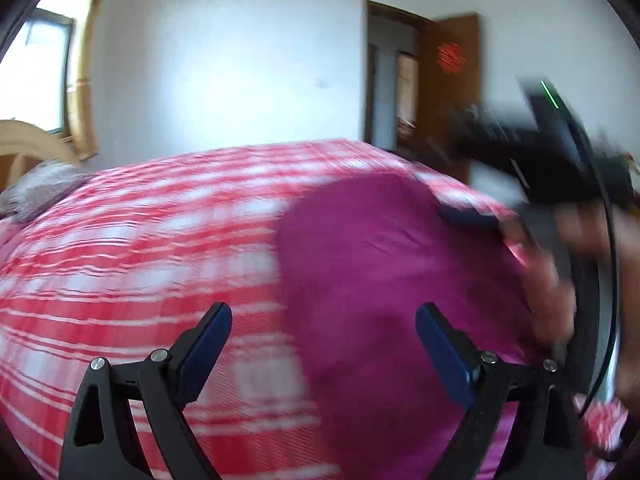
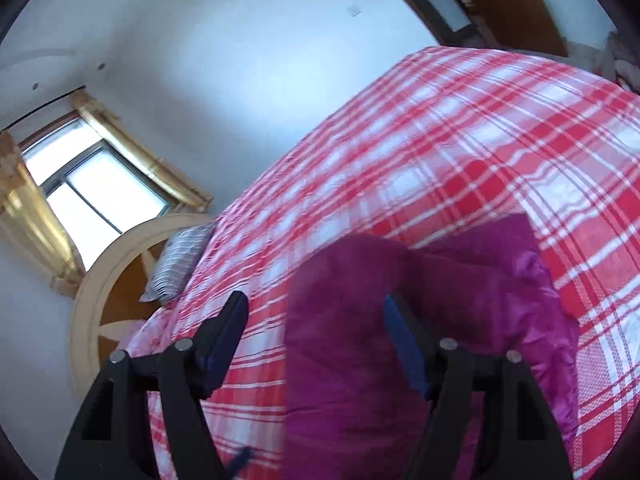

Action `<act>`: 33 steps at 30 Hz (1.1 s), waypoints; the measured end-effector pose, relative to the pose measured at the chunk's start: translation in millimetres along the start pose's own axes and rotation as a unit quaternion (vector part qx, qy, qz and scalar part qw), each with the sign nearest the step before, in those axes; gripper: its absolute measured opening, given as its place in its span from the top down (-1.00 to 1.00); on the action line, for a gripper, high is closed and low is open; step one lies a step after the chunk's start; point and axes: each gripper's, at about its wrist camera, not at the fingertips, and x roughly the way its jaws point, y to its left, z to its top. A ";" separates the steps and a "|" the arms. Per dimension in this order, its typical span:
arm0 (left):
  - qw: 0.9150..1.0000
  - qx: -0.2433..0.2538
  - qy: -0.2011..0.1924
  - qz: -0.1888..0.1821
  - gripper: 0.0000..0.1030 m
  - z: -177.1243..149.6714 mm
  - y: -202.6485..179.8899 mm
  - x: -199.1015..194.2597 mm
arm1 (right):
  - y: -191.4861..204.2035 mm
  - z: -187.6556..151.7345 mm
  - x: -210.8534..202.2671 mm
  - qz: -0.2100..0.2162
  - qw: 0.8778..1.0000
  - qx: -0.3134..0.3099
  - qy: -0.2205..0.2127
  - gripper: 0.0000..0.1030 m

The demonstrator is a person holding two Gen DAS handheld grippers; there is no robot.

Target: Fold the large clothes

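Note:
A magenta garment lies folded on the red-and-white plaid bed cover. My left gripper is open and empty, held above the garment's left edge. The right gripper shows blurred at the right of the left wrist view, held by a hand over the garment's far right side. In the right wrist view the garment lies bunched with a shiny lining at its right. My right gripper is open just above the garment; its right finger sits against a fold, with nothing clamped.
The plaid bed cover stretches far beyond the garment. A striped pillow and a rounded wooden headboard lie at the bed's head under a window. An open brown door stands past the bed.

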 end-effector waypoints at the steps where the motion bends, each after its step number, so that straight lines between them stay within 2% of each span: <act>1: 1.000 -0.016 -0.004 0.011 -0.82 6.9 4.0 0.4 | -11.7 -2.8 1.8 -0.014 1.000 0.003 -0.001 -0.45; 5: 0.996 -0.076 0.018 0.035 -0.82 48.9 7.0 24.8 | -31.9 -8.9 -5.7 -0.056 0.998 -0.018 -0.015 -0.42; 7: 0.995 -0.094 0.033 0.032 -0.82 61.3 -2.2 43.2 | -35.3 -10.2 -10.3 -0.076 0.996 -0.035 -0.024 -0.42; 8: 0.993 -0.098 0.047 0.044 -0.82 64.9 -8.7 55.4 | -37.0 -10.4 -12.0 -0.086 0.995 -0.040 -0.027 -0.42; 12: 0.987 -0.060 0.112 0.102 -0.82 54.1 -35.3 101.9 | -45.0 -12.8 -11.4 -0.118 0.991 -0.056 -0.028 -0.42; 13: 0.983 -0.057 0.139 0.104 -0.82 45.9 -37.2 114.8 | -49.5 -14.2 -10.8 -0.120 0.991 -0.052 -0.027 -0.41; 14: 0.982 -0.061 0.149 0.099 -0.82 42.0 -34.0 121.4 | -53.6 -15.4 -9.9 -0.122 0.991 -0.051 -0.025 -0.41; 24: 0.977 -0.094 0.175 0.082 -0.94 24.4 -22.5 141.8 | -76.5 -19.5 1.5 -0.120 0.992 -0.032 -0.011 -0.40; 33: 0.974 -0.098 0.188 0.081 -0.98 18.6 -20.1 152.6 | -83.0 -22.2 5.0 -0.120 0.992 -0.024 0.000 -0.40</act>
